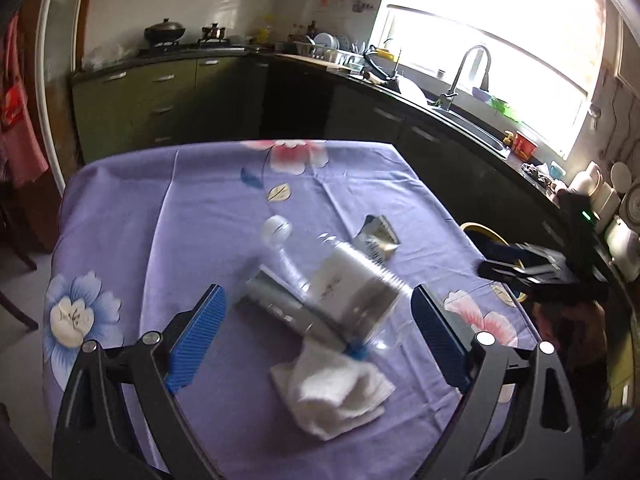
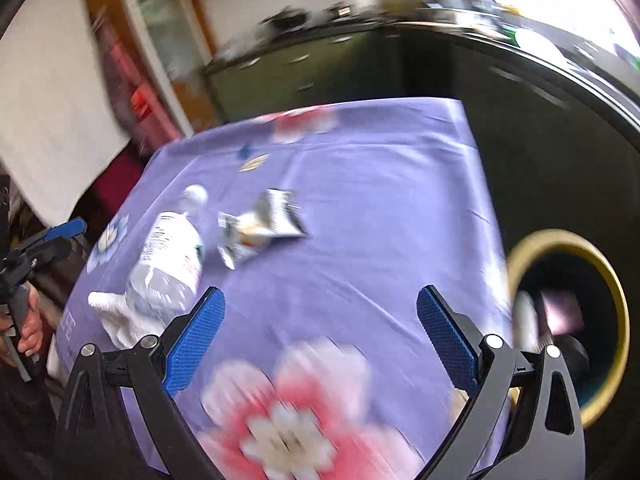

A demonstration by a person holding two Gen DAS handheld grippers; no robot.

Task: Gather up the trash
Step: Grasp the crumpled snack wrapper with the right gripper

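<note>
A clear plastic bottle point(image 1: 340, 280) with a white label and white cap lies on its side on the purple flowered tablecloth point(image 1: 160, 220), between the wide-open fingers of my left gripper point(image 1: 316, 312), which holds nothing. A crumpled white tissue point(image 1: 336, 392) lies just in front of the bottle. A silver wrapper point(image 1: 378, 236) lies beyond it. In the right wrist view the bottle point(image 2: 168, 256), tissue point(image 2: 116, 316) and wrapper point(image 2: 260, 228) lie to the upper left of my right gripper point(image 2: 320, 312), which is open and empty over the cloth. A yellow-rimmed bin point(image 2: 568, 312) stands at the table's right.
The bin's rim point(image 1: 484, 232) also shows beside the table's right edge in the left wrist view, behind the other gripper's body point(image 1: 536, 272). Dark kitchen counters with a sink point(image 1: 460, 108) and green cabinets point(image 1: 160, 100) run behind the table. The right wrist view is motion-blurred.
</note>
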